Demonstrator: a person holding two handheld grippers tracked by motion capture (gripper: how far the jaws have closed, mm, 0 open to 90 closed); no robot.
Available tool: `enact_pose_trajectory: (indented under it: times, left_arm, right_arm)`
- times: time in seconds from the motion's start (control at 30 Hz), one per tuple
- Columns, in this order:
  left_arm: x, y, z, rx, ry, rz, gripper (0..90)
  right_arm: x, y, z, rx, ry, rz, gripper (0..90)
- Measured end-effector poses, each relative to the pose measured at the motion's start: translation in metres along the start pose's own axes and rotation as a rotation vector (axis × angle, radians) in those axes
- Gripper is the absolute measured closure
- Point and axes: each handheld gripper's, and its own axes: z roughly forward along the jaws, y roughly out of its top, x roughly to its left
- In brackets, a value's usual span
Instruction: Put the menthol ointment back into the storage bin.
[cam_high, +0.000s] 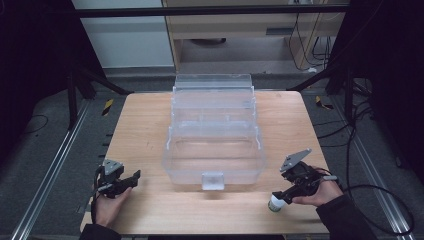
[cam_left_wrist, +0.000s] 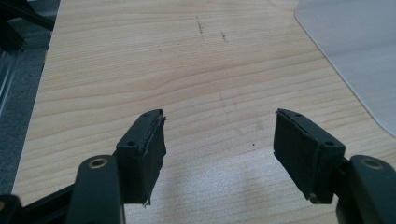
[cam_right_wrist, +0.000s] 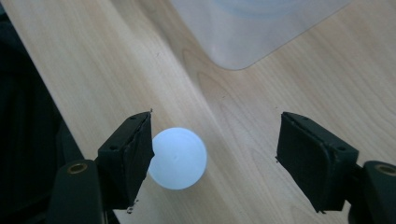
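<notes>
**Fingers apart over a white-capped bottle**

The fingers (cam_right_wrist: 135, 154) of the right gripper (cam_right_wrist: 215, 154) are seen spread wide in the right gripper view, with nothing pressed between the pads. A bottle (cam_right_wrist: 178, 158), seen from above as a round white cap, lies below and between them, well off centre: its edge is overlapped by the left-hand finger in that view, while open table is left between the cap and the other finger. Whether the finger touches the cap cannot be told. In the high view the bottle (cam_high: 276, 203) is shown standing upright on the table (cam_high: 145, 130), near the front edge on the right, with the right gripper (cam_high: 281, 195) directly over it.

The right gripper is held in the right hand (cam_high: 320, 192), the jaws pointed toward the table's middle and tilted down, the forearm entering from the lower right corner. The left gripper (cam_high: 132, 179) is held in the left hand (cam_high: 107, 205) near the front left edge, pointed toward the box; its fingers (cam_left_wrist: 144, 149) are also spread, with bare wood between them.

A clear plastic box (cam_high: 215, 135) with its lid thrown open is set at the table's centre, its front wall just beyond both grippers. Bare wood is left on either side of the box and along the front strip between the hands. The table's front edge lies close beside the bottle.
</notes>
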Motion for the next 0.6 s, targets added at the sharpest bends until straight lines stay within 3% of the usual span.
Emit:
enact_pose_trajectory:
  times: [0.13, 0.6]
  left_arm:
    - [0.0, 0.0, 0.0, 0.002, 0.001, -0.001, 33.8]
    - [0.0, 0.0, 0.0, 0.004, 0.0, 0.001, 33.8]
  right_arm:
    - [0.006, 0.0, 0.004, 0.035, 0.026, -0.024, 28.7]
    - [0.016, -0.002, 0.02, 0.138, 0.05, -0.069, 32.7]
